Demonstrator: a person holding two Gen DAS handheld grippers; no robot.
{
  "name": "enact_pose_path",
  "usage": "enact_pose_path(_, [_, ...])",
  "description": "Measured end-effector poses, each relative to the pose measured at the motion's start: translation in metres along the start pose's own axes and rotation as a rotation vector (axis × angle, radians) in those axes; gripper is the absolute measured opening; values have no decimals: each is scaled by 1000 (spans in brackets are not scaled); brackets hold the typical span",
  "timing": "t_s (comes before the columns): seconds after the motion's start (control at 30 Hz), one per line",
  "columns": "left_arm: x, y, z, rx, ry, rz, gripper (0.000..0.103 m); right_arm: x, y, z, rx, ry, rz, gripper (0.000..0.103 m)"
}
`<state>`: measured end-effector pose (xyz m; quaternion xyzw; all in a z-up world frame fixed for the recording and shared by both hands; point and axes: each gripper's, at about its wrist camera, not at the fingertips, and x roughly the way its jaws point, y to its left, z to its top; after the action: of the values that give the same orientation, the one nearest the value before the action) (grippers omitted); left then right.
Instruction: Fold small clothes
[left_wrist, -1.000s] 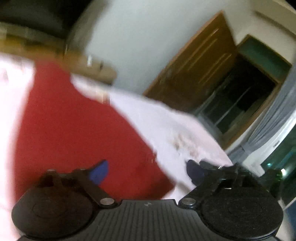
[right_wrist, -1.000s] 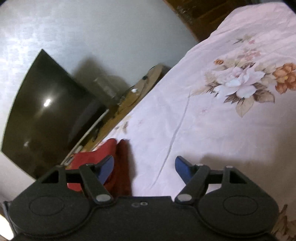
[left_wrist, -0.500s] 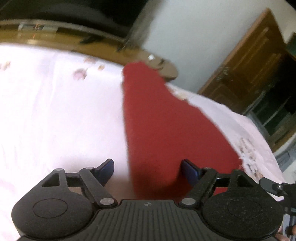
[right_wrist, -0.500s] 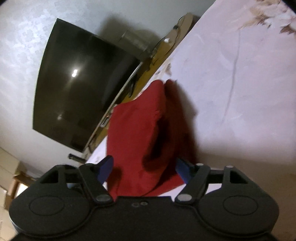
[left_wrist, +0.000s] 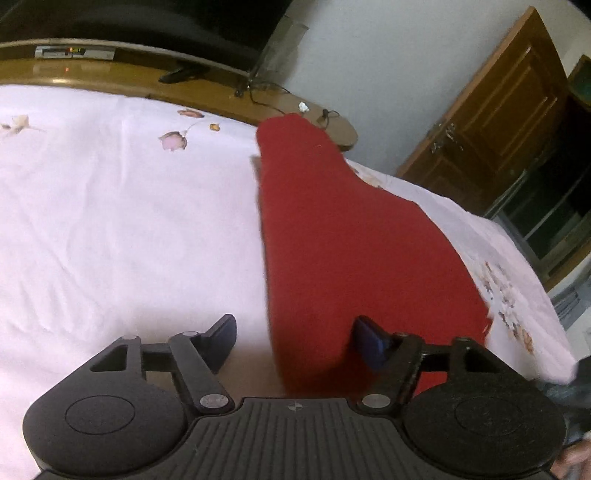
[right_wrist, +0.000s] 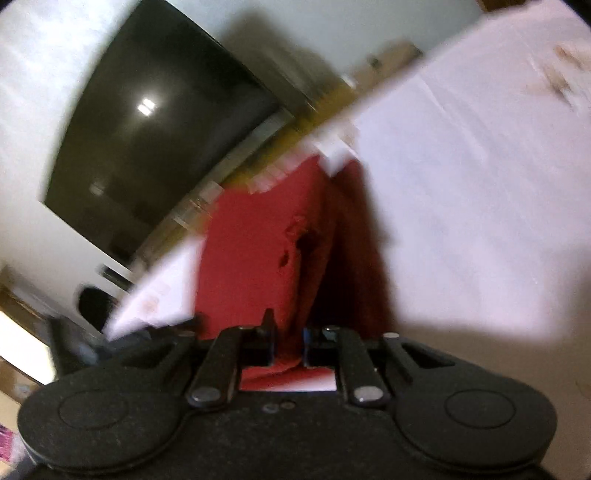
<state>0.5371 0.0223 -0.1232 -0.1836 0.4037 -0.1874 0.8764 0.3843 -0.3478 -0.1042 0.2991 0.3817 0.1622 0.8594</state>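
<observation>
Now red cloth (right_wrist: 255, 258) between right gripper (right_wrist: 290, 345) jaws

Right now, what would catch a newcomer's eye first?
A bright red cloth garment lies on the pale pink floral bedsheet. The right hand-held gripper has just been closing and pinches its near edge; the left hand-held gripper, also closing, straddles another edge without gripping it.

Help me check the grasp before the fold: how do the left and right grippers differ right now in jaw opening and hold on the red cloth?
The left gripper has been closing but its jaws stand wide apart; the right gripper has just closed to a narrow gap.
The left pads are not pressing the red cloth, whose edge lies between them; the right pads pinch a fold of it.
Both point at the same cloth on the floral bedsheet.
</observation>
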Motion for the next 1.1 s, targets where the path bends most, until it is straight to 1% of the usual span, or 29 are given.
enact_pose_path(0.03, [-1, -2, 1, 7, 1, 6, 73, 9, -12, -5, 37, 26, -8, 11])
enact_pose_path(0.07, [-2, -5, 4, 18, -3, 10, 73, 8, -19, -7, 72, 15, 24, 14])
enact_pose_path(0.1, [-5, -7, 6, 29, -20, 7, 73, 4, -19, -4, 86, 6, 47, 20])
enact_pose_path(0.13, [-8, -8, 9, 30, -42, -4, 74, -3, -17, -1, 83, -18, 70, 33])
enact_pose_path(0.17, [-12, -6, 13, 16, -68, -21, 74, -11, -14, 3, 69, -58, 90, 51])
enact_pose_path(0.2, [-13, -3, 17, -5, -89, -34, 74, -21, -11, 9, 40, -116, 92, 61])
enact_pose_path(0.23, [-13, 1, 22, -28, -106, -43, 74, -26, -10, 14, 16, -164, 79, 75])
enact_pose_path(0.27, [-12, 4, 27, -48, -115, -45, 74, -29, -10, 21, 3, -202, 67, 74])
enact_pose_path(0.3, [-9, 6, 32, -61, -120, -44, 74, -29, -12, 30, 2, -218, 72, 73])
enact_pose_path(0.33, [-5, 8, 37, -62, -124, -41, 74, -25, -13, 41, 2, -223, 82, 71])
enact_pose_path(0.4, [5, 9, 44, -64, -117, -28, 74, -11, -11, 60, -48, -227, 62, 65])
enact_pose_path(0.47, [15, 10, 49, -58, -105, -25, 74, 9, -11, 75, -81, -202, 40, 57])
enact_pose_path(0.5, [18, 10, 50, -57, -101, -26, 74, 19, -11, 82, -90, -185, 42, 55])
enact_pose_path(0.6, [29, 12, 51, -79, -85, -30, 74, 47, -9, 94, -113, -143, 35, 54])
enact_pose_path(0.63, [33, 13, 51, -89, -80, -31, 73, 53, -9, 96, -110, -113, 38, 53])
enact_pose_path(0.7, [38, 14, 49, -106, -73, -34, 73, 69, -6, 101, -124, -81, -6, 40])
enact_pose_path(0.73, [40, 14, 49, -110, -72, -37, 72, 69, -4, 96, -143, -74, -22, 21])
enact_pose_path(0.77, [41, 13, 48, -111, -71, -42, 64, 70, 0, 95, -170, -78, -29, 11])
enact_pose_path(0.83, [41, 7, 50, -101, -69, -65, 56, 55, 13, 84, -272, -162, -58, 10])
enact_pose_path(0.87, [41, 0, 53, -70, -70, -55, 56, 50, 19, 80, -322, -211, -81, 9])
enact_pose_path(0.9, [44, -8, 55, -28, -64, -21, 56, 40, 25, 73, -366, -260, -93, 9])
enact_pose_path(0.93, [49, -14, 57, -5, -57, 10, 56, 35, 27, 68, -388, -282, -109, 9])
enact_pose_path(0.97, [53, -17, 58, 1, -51, 30, 59, 38, 27, 67, -390, -279, -122, 9])
enact_pose_path(1.0, [58, -18, 58, 4, -44, 50, 62, 45, 22, 68, -375, -252, -138, 9])
enact_pose_path(1.03, [61, -18, 57, 12, -43, 70, 72, 55, 15, 70, -361, -227, -162, 9])
enact_pose_path(1.07, [63, -19, 54, 25, -49, 83, 75, 66, 5, 71, -340, -193, -194, 9])
enact_pose_path(1.1, [64, -19, 52, 19, -58, 83, 75, 73, -3, 71, -313, -171, -196, 9])
